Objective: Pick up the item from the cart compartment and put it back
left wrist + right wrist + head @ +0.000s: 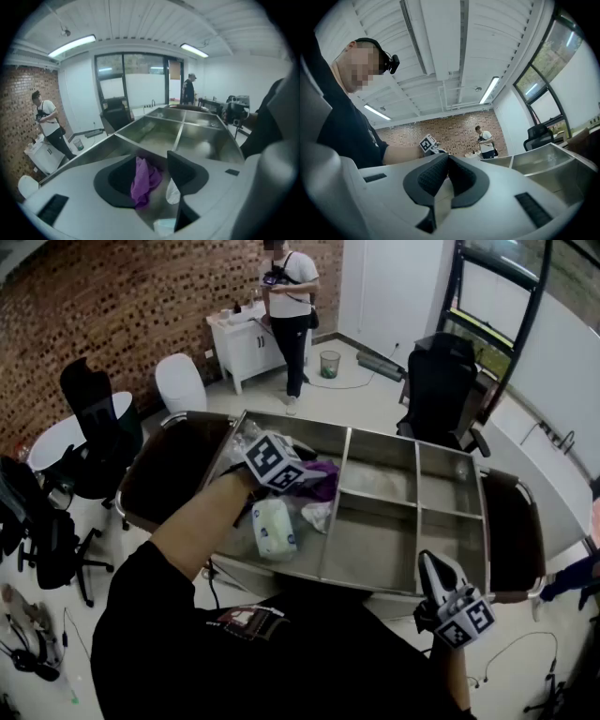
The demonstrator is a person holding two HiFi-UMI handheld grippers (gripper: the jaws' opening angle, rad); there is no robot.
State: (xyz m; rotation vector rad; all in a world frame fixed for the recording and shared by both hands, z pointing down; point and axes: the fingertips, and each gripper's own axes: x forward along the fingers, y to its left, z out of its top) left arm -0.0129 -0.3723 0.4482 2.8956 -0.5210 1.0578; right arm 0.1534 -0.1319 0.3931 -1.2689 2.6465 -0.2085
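A steel cart (375, 435) is split into several compartments. My left gripper (309, 478) reaches into the left one, by a purple cloth (324, 487). In the left gripper view the gripper (151, 155) stands open. The cloth (143, 183) lies between the jaws against the left pad, with a gap to the right pad. A white packet (274, 528) and a crumpled white wrapper (317, 515) lie in the same compartment. My right gripper (431, 566) hovers at the cart's near right edge; its jaws (447, 157) are shut with nothing between them.
The cart's other compartments (384, 479) hold nothing that I can see. Dark end shelves (169, 465) flank it. A person (291, 296) stands by a white cabinet (239, 338) at the back. Office chairs (98, 427) stand left, a black chair (441, 381) right.
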